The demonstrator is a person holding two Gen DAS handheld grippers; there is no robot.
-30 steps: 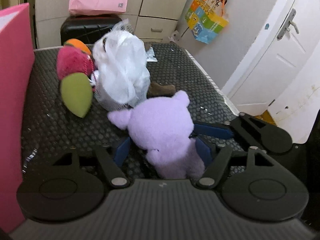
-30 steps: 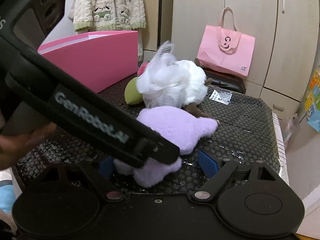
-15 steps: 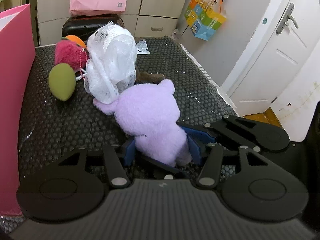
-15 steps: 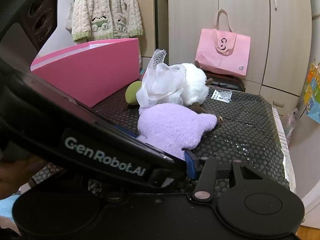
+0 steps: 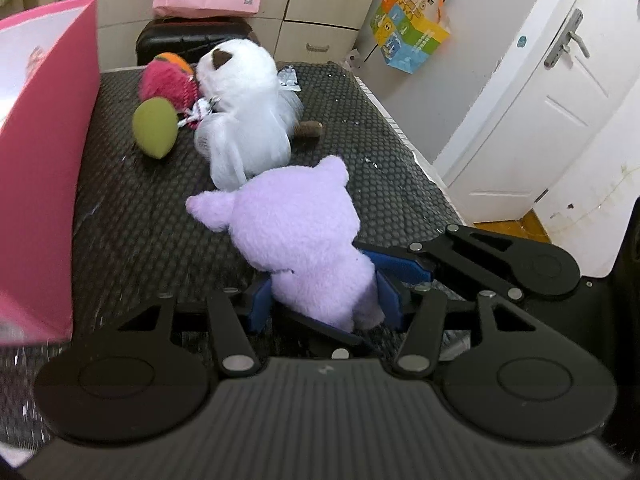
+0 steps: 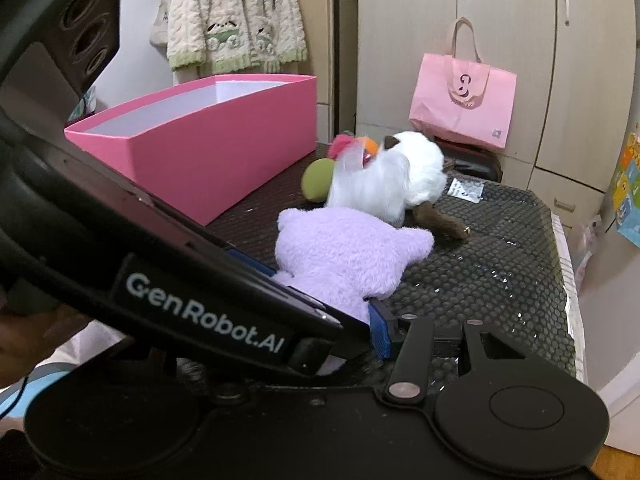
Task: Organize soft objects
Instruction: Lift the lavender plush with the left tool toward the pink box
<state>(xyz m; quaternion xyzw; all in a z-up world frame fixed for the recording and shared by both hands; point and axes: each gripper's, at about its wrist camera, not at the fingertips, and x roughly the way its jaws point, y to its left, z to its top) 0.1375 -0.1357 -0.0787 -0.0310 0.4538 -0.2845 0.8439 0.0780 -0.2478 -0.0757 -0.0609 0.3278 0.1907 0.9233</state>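
The purple plush (image 5: pixel 296 240) sits low and centre in the left wrist view, its lower body pinched between the blue pads (image 5: pixel 258 308) of your left tool (image 5: pixel 324 306), which is closed down on it. Your right tool (image 6: pixel 360 320) grips the same toy from the other side: in the right wrist view one blue pad (image 6: pixel 380 330) presses its lower edge, while the other pad is hidden behind the black body of the left tool crossing the lower left of that frame. Both tools hold the toy at a narrow setting. The plush's head and ears point up-frame, over the black honeycomb mat (image 5: pixel 140 216) covering the counter; whether it touches the mat cannot be told.

Just above the plush lies a white plush (image 5: pixel 248 120) with a dark brown ear and gauzy fabric around it, near the purple one. A brown tail-like piece (image 5: pixel 310 129) lies at its right. To its left, a green oval toy (image 5: pixel 156 131) and a pink-red fuzzy toy (image 5: pixel 166 80) with an orange part rest on the mat, touching each other.

The pink box (image 6: pixel 208 136) stands open at the left edge of the mat. A pink bag (image 6: pixel 462 108) stands against the cabinets in the upper right of the right wrist view.
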